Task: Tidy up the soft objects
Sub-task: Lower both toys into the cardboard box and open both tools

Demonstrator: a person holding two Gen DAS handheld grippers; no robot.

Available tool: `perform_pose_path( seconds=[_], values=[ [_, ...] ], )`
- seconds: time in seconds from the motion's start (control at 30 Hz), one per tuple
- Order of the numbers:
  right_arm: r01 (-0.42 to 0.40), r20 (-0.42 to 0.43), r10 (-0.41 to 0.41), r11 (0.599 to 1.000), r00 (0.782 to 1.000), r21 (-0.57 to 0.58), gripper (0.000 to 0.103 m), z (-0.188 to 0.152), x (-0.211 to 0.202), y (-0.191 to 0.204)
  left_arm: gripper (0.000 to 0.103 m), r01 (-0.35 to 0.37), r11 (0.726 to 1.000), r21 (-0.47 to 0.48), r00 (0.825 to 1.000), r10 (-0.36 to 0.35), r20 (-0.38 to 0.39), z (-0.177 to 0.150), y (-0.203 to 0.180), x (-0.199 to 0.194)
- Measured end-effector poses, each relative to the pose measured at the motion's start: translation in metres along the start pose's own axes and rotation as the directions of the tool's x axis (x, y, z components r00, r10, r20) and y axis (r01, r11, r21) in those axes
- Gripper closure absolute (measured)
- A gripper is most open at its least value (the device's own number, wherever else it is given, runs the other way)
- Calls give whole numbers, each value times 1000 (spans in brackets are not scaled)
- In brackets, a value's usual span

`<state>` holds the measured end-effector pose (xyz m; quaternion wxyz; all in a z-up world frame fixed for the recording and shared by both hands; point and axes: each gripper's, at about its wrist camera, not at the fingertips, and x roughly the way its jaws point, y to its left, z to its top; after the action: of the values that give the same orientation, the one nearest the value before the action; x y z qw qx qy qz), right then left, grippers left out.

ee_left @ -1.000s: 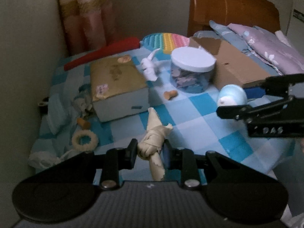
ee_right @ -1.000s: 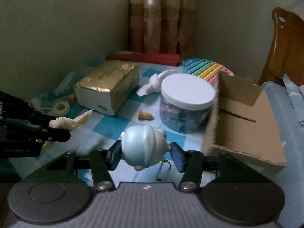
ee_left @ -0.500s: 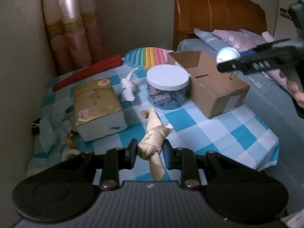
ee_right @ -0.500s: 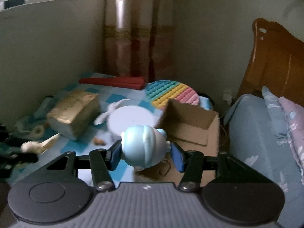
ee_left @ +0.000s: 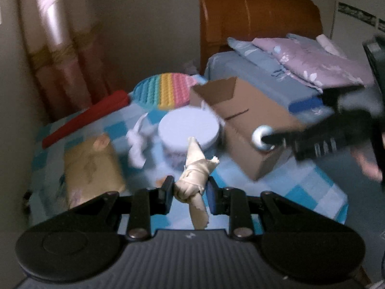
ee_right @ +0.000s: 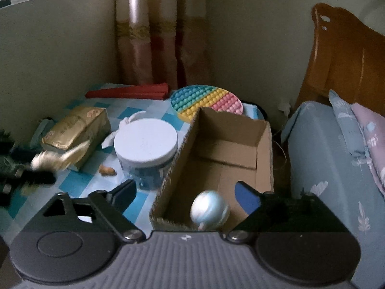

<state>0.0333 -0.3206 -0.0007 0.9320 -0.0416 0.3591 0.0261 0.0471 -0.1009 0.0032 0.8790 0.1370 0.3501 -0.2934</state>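
A cluttered table in blue-and-white check cloth (ee_right: 154,106), seen left to right around the open cardboard box (ee_right: 263,144): a gold-wrapped block (ee_right: 74,130) lies farthest left of the box, a red folded strip (ee_right: 130,91) lies behind it near the curtain, and a clear jar with a pale lid (ee_right: 145,142) stands just beside the box's left wall, with a small tan piece (ee_right: 107,169) on the cloth before it. A rainbow bubble mat (ee_right: 207,102) lies behind the box; a bed with floral pillows (ee_right: 370,130) sits to its right.

The left gripper (ee_left: 189,191) is clamped on a cream knotted toy (ee_left: 195,175), held in the air left of the box (the jar stands between them). The right gripper (ee_right: 185,192) hangs over the box's near end, its jaws having just been opening and now spread wide. A pale blue round plush (ee_right: 209,209), blurred, sits between them, inside the box opening, touching neither pad.
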Motion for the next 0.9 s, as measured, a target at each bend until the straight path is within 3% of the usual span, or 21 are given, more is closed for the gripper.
perform_pose_path(
  seconds=[0.33,0.47,0.57,0.6,0.63,0.67,0.7,0.77,0.83,0.9],
  values=[
    [44,4,-44,999,999,5,5,-29,-20,10,76,99,986,134,994,-103,24,82,-35,39],
    [32,13,-32,999,999,12,5,-31,-26,10,76,165,978,125,986,-165,-16,117,-49,74],
    [27,18,-28,999,999,20,5,-31,-29,7,72,168,976,135,985,-161,-59,133,-63,103],
    [22,18,-23,999,1000,22,5,-31,-29,7,53,169,976,135,985,-161,-68,136,-66,109],
    [19,17,-20,999,1000,26,4,-32,-30,6,22,172,976,131,984,-163,-75,139,-68,117],
    [19,16,-20,999,1000,29,3,-32,-30,6,11,175,976,126,983,-166,-74,141,-70,122],
    [15,15,-16,999,1000,29,2,-32,-30,6,7,175,976,128,983,-167,-75,141,-70,125],
    [5,21,-6,1000,1000,30,2,-33,-32,6,6,142,981,133,989,-134,-67,142,-72,127],
    [-6,21,5,999,1000,33,1,-33,-33,8,6,113,982,150,993,-115,2,137,-73,116],
    [-8,22,7,999,1000,36,1,-33,-34,10,6,110,981,159,994,-111,1,134,-72,109]
  ],
)
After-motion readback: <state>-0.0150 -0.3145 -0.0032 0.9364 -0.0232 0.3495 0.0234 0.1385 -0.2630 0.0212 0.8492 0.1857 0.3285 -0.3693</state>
